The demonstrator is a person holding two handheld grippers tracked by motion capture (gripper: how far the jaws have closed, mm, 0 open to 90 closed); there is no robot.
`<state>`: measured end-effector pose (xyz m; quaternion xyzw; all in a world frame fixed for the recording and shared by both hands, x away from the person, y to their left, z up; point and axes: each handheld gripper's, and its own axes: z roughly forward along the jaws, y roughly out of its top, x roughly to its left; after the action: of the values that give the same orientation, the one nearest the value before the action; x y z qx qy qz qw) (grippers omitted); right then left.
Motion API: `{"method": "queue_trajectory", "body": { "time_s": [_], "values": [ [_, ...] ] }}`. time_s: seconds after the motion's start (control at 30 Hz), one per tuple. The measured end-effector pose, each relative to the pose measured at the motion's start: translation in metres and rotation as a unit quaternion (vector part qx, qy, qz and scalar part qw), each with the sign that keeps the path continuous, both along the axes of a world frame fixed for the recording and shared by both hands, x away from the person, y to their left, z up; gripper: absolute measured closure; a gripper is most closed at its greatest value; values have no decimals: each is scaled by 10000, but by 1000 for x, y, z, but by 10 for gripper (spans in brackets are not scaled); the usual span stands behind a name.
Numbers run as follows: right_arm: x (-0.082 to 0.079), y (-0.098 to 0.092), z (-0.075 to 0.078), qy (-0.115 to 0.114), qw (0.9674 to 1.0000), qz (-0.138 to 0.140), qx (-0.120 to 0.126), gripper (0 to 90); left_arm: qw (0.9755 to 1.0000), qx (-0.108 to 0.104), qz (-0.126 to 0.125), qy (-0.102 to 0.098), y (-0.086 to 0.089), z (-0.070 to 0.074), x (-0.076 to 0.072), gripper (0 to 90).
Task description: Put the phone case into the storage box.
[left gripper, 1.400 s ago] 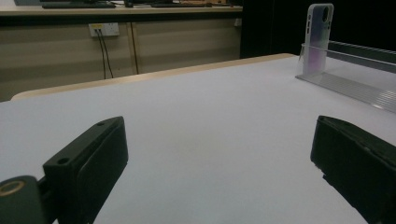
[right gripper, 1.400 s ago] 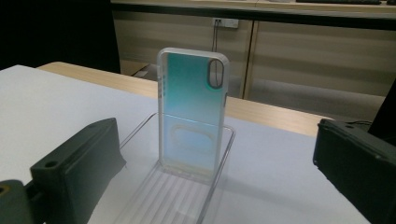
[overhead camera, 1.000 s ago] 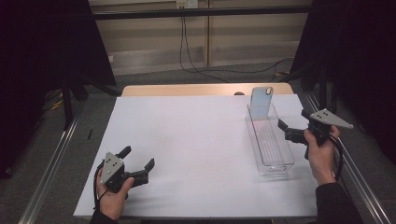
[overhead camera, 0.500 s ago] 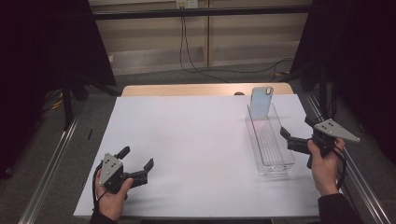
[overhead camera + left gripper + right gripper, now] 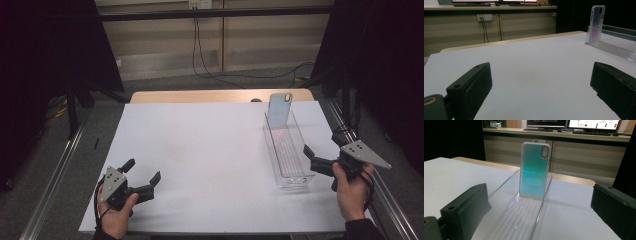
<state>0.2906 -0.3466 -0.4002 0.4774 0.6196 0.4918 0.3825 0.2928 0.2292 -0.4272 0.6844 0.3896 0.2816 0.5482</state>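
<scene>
Table [image 5: 210,150] carries a clear tray [image 5: 287,150] running away from the person; a phone case [image 5: 279,111] stands upright at its far end. Right gripper [image 5: 316,161], nearer, and left gripper [image 5: 145,181] gape empty.

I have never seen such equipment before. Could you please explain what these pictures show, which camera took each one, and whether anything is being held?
A person holds two hand tools, the left gripper and the right gripper; each has two black jaws. One camera looks down from above; the two others ride on the grippers and look along their jaws. On the white table lies a long clear tray. A phone case stands upright at its far end. Both grippers are open and hold nothing.
</scene>
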Motion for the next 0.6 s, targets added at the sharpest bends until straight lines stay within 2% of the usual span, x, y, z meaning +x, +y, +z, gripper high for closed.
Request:
{"method": "queue_trajectory", "body": {
  "time_s": [0.13,0.33,0.6],
  "values": [
    [-8,4,-5,34,9999,-79,-79,5,10000,-10,88,15,5,1,-2,39],
    [-24,8,-8,-22,9998,-181,107,2,9999,-10,134,19,9,0,-6,38],
    [-41,10,-15,48,9992,-373,118,0,9999,27,145,37,12,0,-10,39]
  ]
}}
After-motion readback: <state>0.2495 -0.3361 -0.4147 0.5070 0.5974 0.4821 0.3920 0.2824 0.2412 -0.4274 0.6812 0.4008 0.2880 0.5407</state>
